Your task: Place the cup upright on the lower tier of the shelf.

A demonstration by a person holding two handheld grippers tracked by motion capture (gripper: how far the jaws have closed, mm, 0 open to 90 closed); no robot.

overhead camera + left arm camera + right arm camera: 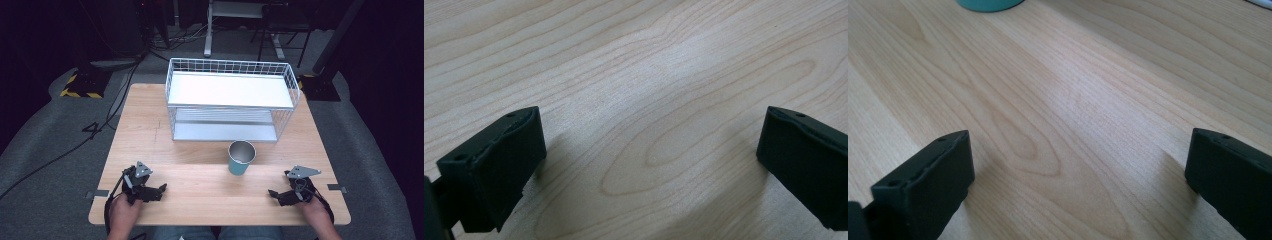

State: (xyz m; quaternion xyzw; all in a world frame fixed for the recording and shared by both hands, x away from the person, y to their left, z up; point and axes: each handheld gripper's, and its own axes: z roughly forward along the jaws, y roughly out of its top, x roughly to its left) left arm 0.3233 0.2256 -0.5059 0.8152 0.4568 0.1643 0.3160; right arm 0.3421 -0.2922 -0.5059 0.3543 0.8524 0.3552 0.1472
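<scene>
Plain teal cup [241, 158] between 2 open hand-held grippers bears no readable writing.

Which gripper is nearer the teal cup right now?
Right. The right gripper sits just past the teal cup toward the table's near right corner; the left gripper lies farther off, toward the near left. Both are open and apart from it.

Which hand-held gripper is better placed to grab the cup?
Right, probably. The right hand-held gripper is open and points toward the cup, whose base shows ahead of it. The left hand-held gripper, also open, faces bare table.
</scene>
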